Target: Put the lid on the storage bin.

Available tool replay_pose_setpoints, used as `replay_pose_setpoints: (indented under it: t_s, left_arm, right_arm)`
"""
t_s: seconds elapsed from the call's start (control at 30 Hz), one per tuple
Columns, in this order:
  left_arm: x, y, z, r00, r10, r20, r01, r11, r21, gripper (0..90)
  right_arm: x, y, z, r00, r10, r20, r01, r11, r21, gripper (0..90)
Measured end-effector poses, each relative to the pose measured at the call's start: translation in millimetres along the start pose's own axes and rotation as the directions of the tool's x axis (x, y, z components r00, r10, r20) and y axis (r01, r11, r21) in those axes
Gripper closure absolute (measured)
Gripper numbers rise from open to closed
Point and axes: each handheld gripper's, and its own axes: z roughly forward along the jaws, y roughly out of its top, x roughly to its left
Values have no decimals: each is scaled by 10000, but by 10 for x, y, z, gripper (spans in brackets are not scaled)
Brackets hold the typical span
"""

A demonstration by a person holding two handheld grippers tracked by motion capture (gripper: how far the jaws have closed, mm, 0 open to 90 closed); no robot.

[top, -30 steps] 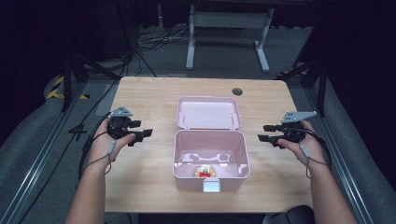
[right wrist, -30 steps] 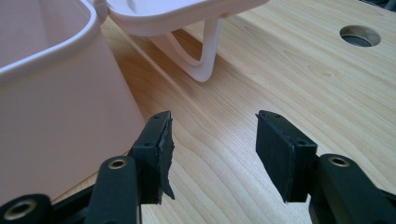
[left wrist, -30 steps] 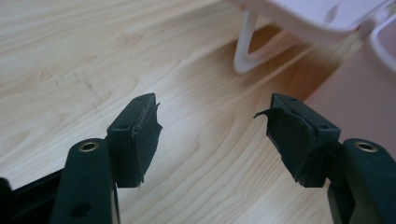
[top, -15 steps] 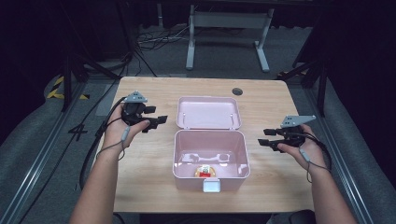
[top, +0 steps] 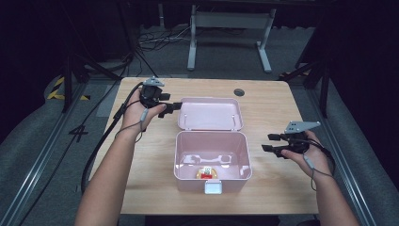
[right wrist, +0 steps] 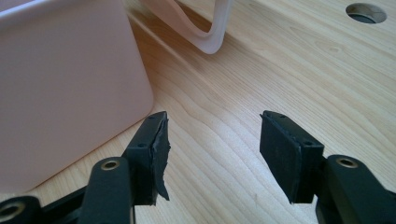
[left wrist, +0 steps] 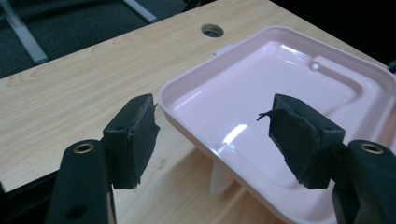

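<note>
Your left claw [top: 175, 107] had travelled from the near-left part of the tabletop [top: 141, 160], where it hung a second before, up and inward to the left edge of the box's open lid [top: 210, 113]. Its jaws had just been opening and stood wide, with nothing pressed between them; in the left gripper view [left wrist: 212, 135] the lid's [left wrist: 280, 93] near corner sat in the gap between the pads without either pad touching it.

The pink box [top: 211, 162] had not shifted: it sat at the middle of the tabletop, lid thrown back flat behind it. It was pale pink plastic with rounded corners and a white latch [top: 213, 188] on its front wall. Inside, near the front, lay a small red and yellow item [top: 206, 172], too small to make out.

Your right claw [top: 267, 142] had barely moved, hovering just right of the box. Its jaws had also just been opening and stood apart over bare wood, empty, with the box's wall [right wrist: 65, 88] beside them in the right gripper view [right wrist: 212, 149].
</note>
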Motion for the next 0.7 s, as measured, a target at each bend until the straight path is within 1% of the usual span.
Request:
replay_pose_setpoints:
  t_s: [0.1,0.17,0.23,0.27,0.3,0.33,0.4,0.43,0.5,0.6,0.7]
  left_arm:
    - [75,34,127,9998,-186,-30,187,9998,92,327]
    - [118,49,207,9997,-218,-65,219,9996,199,327]
    - [160,58,285,9999,-135,-53,136,9996,239,327]
    - [185,61,335,10000,23,-45,-21,9997,262,326]
    - [199,62,364,10000,39,-42,-38,9995,307,324]
    - [226,62,408,10000,-1,47,0,9994,360,324]
    - [262,59,467,9991,-326,268,317,9989,346,324]
    - [285,60,498,9987,-400,312,388,9985,394,324]
    - [326,61,556,9993,-317,184,308,9982,517,324]
    - [363,54,625,9975,-644,286,626,9963,582,324]
    - [391,35,691,9942,-953,499,916,9933,707,324]
  right_arm:
    - [15,-16,-13,10000,-3,44,3,10000,-19,433]
    - [24,-28,-19,9999,-17,102,17,10000,-13,431]
    - [33,-37,-24,9999,8,126,-7,10000,-8,431]
    - [36,-42,-27,9999,2,138,-2,10000,-19,431]
    - [40,-45,-30,9999,6,167,-5,10000,-37,430]
    - [43,-47,-33,9999,28,158,-28,10000,-49,429]
    - [51,-56,-37,9998,44,183,-43,10000,-64,428]
    - [53,-62,-40,9998,34,194,-33,10000,-55,427]
    - [60,-78,-45,9997,76,219,-76,10000,-20,427]
    - [66,-100,-56,9996,117,266,-117,9999,-1,427]
    - [71,-113,-71,9994,109,317,-109,9999,22,426]
